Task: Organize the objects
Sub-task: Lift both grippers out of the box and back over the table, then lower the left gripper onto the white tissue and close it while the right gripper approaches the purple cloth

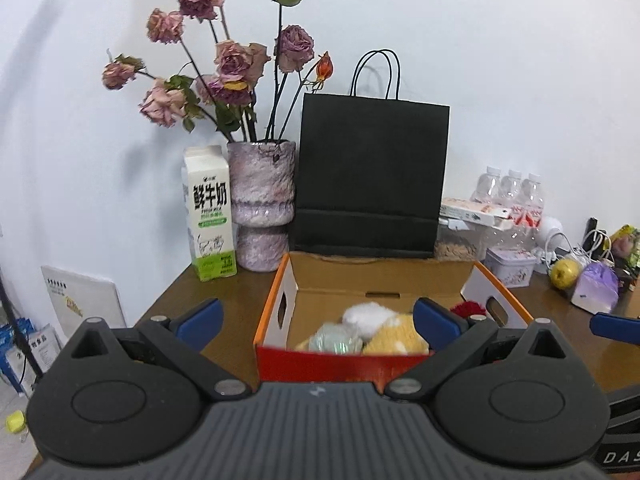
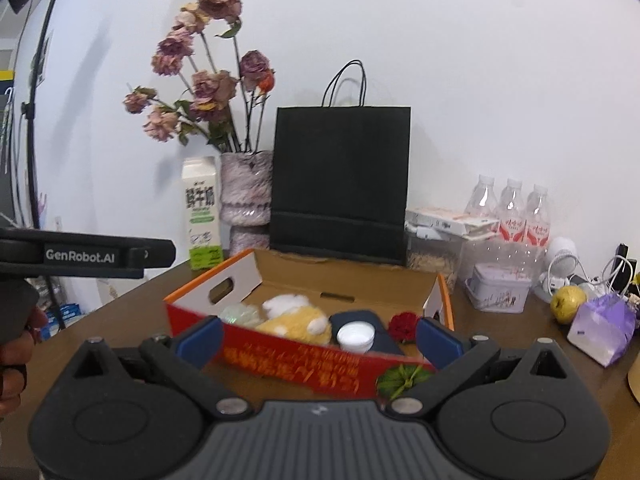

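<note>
Right wrist view: the right gripper (image 2: 318, 338), fingers released and empty, faces the box (image 2: 304, 364) straight ahead; the white cup (image 2: 355, 336) lies just beyond them.

Box (image 1: 276, 312) contents blurred, dark tray (image 2: 384, 336) partly hidden — front wall

Box (image 2: 248, 268) top open; bag (image 2: 340, 180), vase (image 2: 246, 192) behind.

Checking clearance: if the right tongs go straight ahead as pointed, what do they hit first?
Probably the red front wall of the cardboard box, which spans the gap ahead of the open right tongs. Beyond it lie the yellow plush toy and white cup. Depth is uncertain.
</note>
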A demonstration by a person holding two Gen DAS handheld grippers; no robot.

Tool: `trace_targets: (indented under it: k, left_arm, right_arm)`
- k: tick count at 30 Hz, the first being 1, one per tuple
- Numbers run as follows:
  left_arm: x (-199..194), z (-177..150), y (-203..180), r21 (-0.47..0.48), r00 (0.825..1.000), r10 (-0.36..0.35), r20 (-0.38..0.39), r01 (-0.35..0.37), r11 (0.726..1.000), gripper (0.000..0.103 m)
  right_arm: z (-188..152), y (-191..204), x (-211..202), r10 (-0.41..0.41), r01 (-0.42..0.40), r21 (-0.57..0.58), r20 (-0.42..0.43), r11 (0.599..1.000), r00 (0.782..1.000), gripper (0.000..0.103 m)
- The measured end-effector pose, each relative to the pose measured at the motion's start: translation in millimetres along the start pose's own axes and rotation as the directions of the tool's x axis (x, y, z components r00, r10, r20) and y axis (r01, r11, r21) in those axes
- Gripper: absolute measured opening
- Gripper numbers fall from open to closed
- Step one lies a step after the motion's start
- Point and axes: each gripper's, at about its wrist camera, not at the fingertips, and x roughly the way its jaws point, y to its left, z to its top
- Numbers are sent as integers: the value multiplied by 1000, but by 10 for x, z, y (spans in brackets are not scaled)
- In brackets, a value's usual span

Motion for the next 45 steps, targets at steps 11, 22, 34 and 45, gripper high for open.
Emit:
trace_targets:
  k: [11, 22, 34, 45]
  left_arm:
    - [-517, -353, 52, -6, 998, 5, -69, -6, 1000, 103]
    - [-846, -757, 130, -3, 986, 35, -163, -36, 999, 103]
    - [-877, -1240, 127, -5, 947, 32, -320, -36, 999, 103]
    - [-804, -1544, -14, 3, 914, 52, -403, -55, 998, 103]
  right_arm:
    - [-338, 183, -523, 18, -18, -16, -31, 1000, 999, 103]
    - [-740, 261, -855, 31, -31, -4, -87, 1000, 996, 103]
    - [-1134, 143, -940, 9, -6, 23, -150, 1000, 989, 103]
    - [-1264, 55, -965, 13, -8, 38, -156, 999, 988, 103]
